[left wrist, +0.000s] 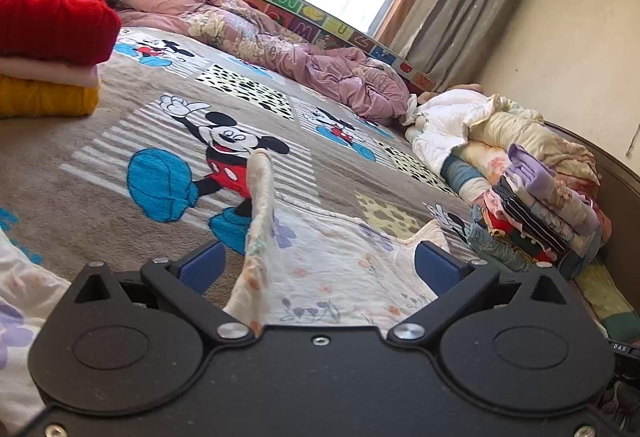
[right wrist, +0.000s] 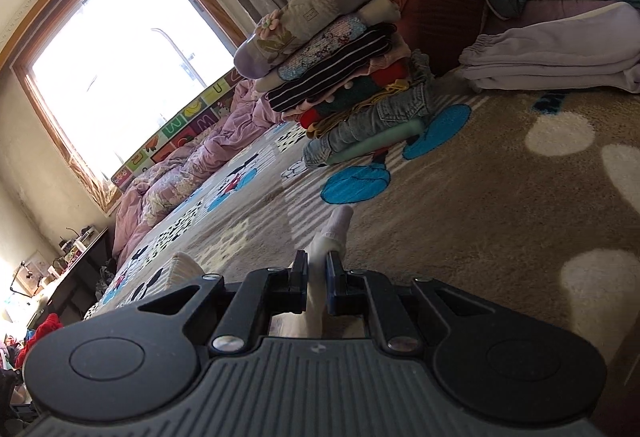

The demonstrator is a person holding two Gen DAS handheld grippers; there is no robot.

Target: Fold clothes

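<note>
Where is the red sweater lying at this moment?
In the left wrist view the red sweater is at the far left, on top of a small stack above a pink garment and a yellow garment, on the bed.

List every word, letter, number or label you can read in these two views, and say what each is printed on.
"DAS" - white letters on a small black part at the right edge of the left wrist view.
"W", "U" - single letters on tiles of the alphabet play mat standing along the window.
"U", "M" - the same mat's tiles in the right wrist view.
Other tiles: too blurred to read.
The folded clothes stack shows no readable label.
</note>
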